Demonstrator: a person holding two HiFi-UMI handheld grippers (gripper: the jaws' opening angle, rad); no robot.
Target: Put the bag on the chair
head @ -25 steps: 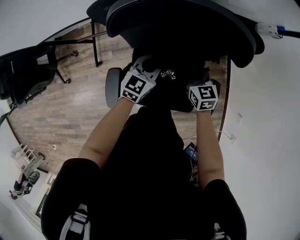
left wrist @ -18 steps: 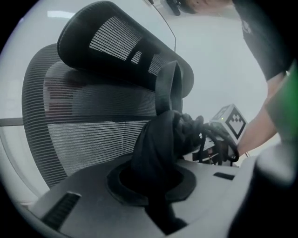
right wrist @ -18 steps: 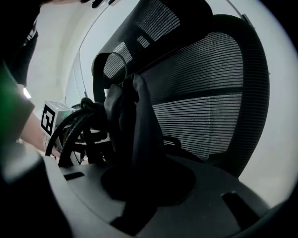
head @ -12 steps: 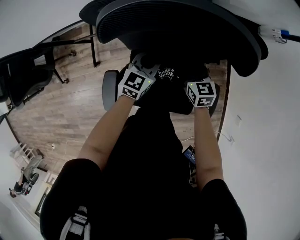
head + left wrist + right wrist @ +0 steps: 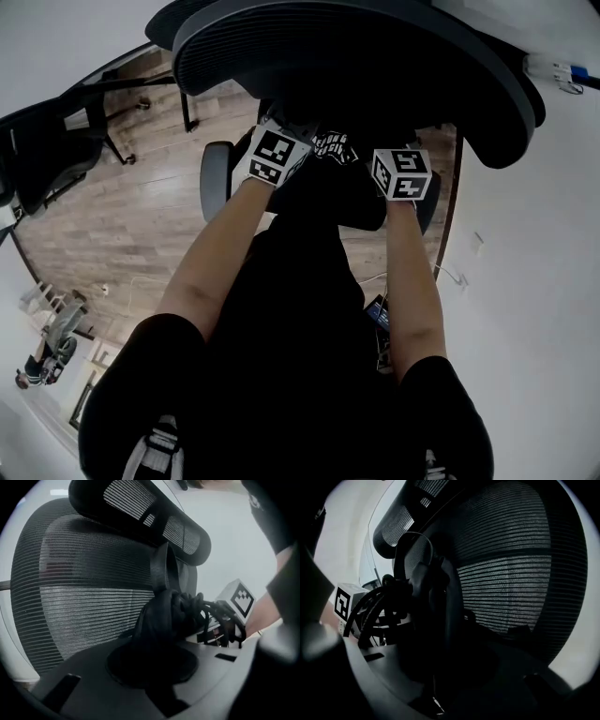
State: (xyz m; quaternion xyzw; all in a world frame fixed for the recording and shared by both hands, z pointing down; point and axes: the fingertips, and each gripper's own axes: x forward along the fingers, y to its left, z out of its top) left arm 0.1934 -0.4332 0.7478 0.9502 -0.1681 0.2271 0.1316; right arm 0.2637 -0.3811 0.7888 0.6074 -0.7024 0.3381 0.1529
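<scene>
The office chair (image 5: 356, 56) fills the far half of the head view. Its mesh backrest arches over both hands, and one grey armrest (image 5: 217, 178) juts out at the left above the wooden floor (image 5: 131, 234). A second dark chair (image 5: 47, 150) stands well apart at the far left.

The person's two forearms reach out side by side toward the seat. The black bag (image 5: 334, 148) hangs between them, close in front of the backrest and over the seat. No view shows whether its underside touches the cushion yet.

The left gripper (image 5: 279, 148) is clenched on a bunched fold of the bag's fabric. The right gripper (image 5: 401, 169) grasps the bag's other side, its jaws closed on dark cloth and webbing. A strap (image 5: 159, 569) loops upward from the bundle, just in front of the mesh.

The task looks close to finished, since the bag only has to settle on the seat and be let go. The main risk is an uneven release: if one side lets go while the bag still hangs, the soft body may swing, slump off the seat's near edge and drop to the floor.

The loose strap could also snag on a jaw as it pulls back and drag the bag forward. The tangle of cords (image 5: 206, 611) on the right side could catch the same way.
</scene>
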